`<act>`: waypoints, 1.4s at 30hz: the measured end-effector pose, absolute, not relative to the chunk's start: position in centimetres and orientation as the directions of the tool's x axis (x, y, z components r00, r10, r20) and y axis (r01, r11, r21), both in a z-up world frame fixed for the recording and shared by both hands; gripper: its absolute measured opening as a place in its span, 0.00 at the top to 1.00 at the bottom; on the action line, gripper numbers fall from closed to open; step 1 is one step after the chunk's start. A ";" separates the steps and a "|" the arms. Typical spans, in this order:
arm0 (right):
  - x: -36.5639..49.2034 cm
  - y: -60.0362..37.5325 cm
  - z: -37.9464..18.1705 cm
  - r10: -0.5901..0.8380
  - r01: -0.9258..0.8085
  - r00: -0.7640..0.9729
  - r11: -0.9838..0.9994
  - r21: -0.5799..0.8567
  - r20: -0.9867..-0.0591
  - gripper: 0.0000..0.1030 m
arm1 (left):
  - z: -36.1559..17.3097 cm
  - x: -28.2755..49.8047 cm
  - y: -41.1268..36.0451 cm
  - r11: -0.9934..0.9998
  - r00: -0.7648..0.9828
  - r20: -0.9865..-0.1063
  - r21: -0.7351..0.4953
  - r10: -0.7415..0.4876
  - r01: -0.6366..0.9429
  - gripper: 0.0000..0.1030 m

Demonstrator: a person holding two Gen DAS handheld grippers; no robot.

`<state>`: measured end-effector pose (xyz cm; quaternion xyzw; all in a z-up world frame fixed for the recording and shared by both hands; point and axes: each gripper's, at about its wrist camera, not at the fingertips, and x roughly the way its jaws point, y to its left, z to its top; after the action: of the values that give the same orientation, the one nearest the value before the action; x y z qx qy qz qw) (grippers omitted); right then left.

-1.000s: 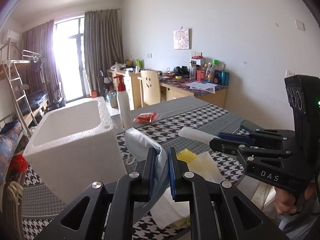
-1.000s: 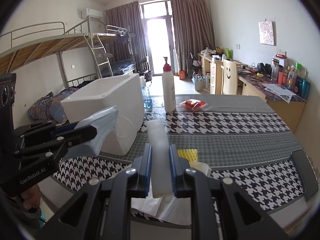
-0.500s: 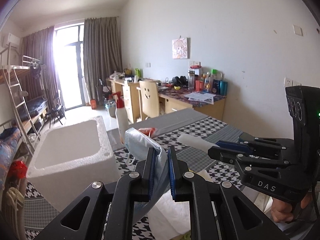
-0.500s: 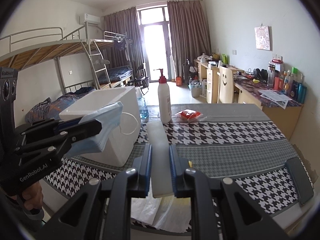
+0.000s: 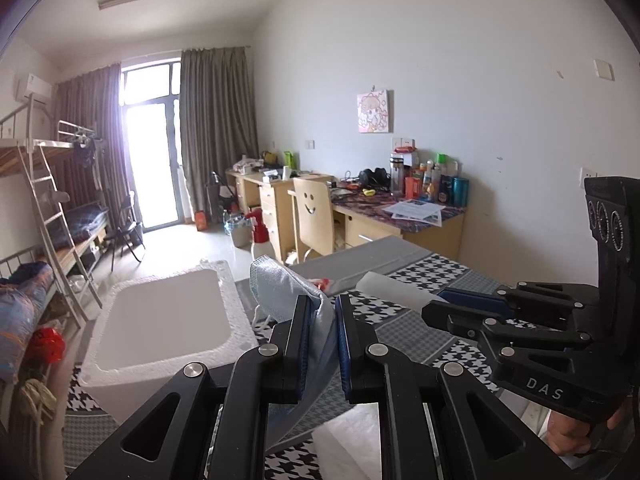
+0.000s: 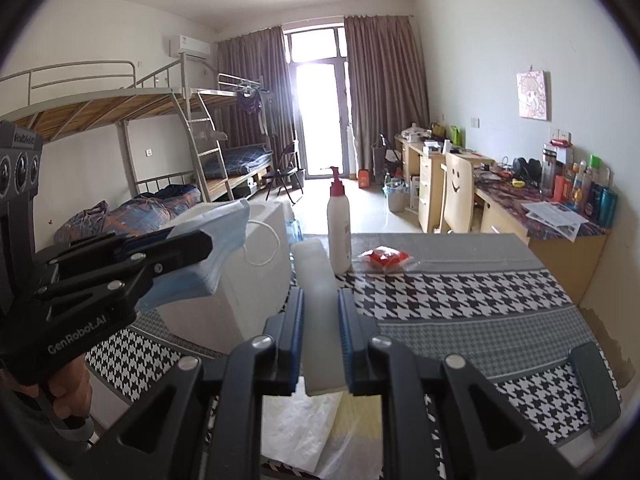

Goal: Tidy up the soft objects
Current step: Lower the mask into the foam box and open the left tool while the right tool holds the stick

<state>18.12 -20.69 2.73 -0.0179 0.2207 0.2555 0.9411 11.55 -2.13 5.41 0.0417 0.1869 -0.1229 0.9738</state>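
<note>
Left gripper [image 5: 322, 344] clamped on a blue face mask [image 5: 288, 292], held up over the checkered table [image 6: 460, 304]. Right gripper [image 6: 320, 336] squeezing a white foam strip [image 6: 318, 304], also up in the air. White tissue [image 6: 296, 428] lying just below. Foam box [image 5: 168, 320] a bit further left, lotion bottle [image 6: 339, 232] and red packet [image 6: 386, 258] beyond.

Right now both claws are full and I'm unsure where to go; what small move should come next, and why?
Probably carry the left claw over the open white foam box and release its stack of blue face masks: the box stands just left. The right claw holds a white soft pack.
</note>
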 end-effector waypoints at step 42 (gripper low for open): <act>22.6 -13.9 6.2 0.613 -0.646 0.675 0.760 0.075 -0.411 0.80 | 6.8 17.9 3.9 0.997 0.924 -0.374 0.030 0.078 -0.072 0.87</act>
<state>22.55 -13.90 6.17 -0.0382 0.2102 0.3443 0.9142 17.87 3.94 6.84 0.0076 0.1910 0.0383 0.9808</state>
